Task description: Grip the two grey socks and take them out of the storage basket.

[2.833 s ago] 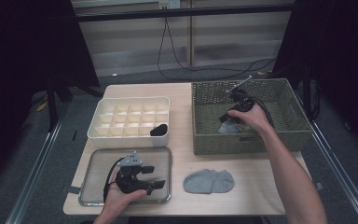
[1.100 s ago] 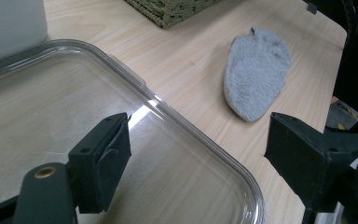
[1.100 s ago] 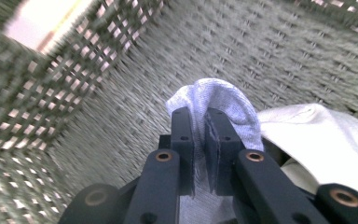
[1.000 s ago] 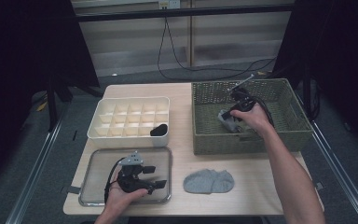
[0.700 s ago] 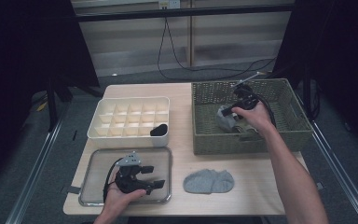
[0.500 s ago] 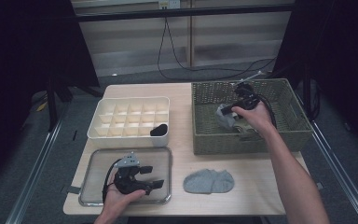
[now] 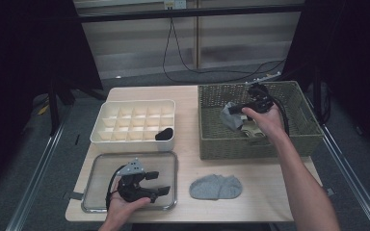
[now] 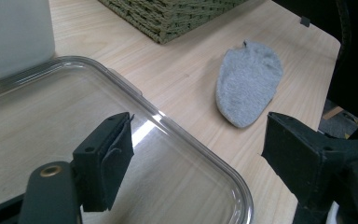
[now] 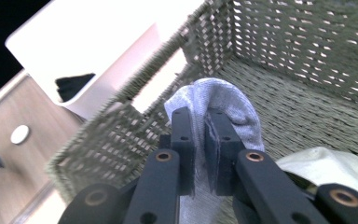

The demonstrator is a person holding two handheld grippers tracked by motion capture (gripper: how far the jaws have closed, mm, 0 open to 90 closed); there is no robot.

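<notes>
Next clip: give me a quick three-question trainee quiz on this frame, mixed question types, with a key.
1. True or false: the right gripper is shut on a pale grey sock above the olive woven wicker basket.
2. What lies flat on the wooden table between the clear plastic lid and the person's right forearm?
A. a white cloth
B. a second grey sock
C. a black sock
3. Fill in: the folded black item sits in a compartment of the cream divided ____.

Key: 1 true; 2 B; 3 organiser box.
</notes>
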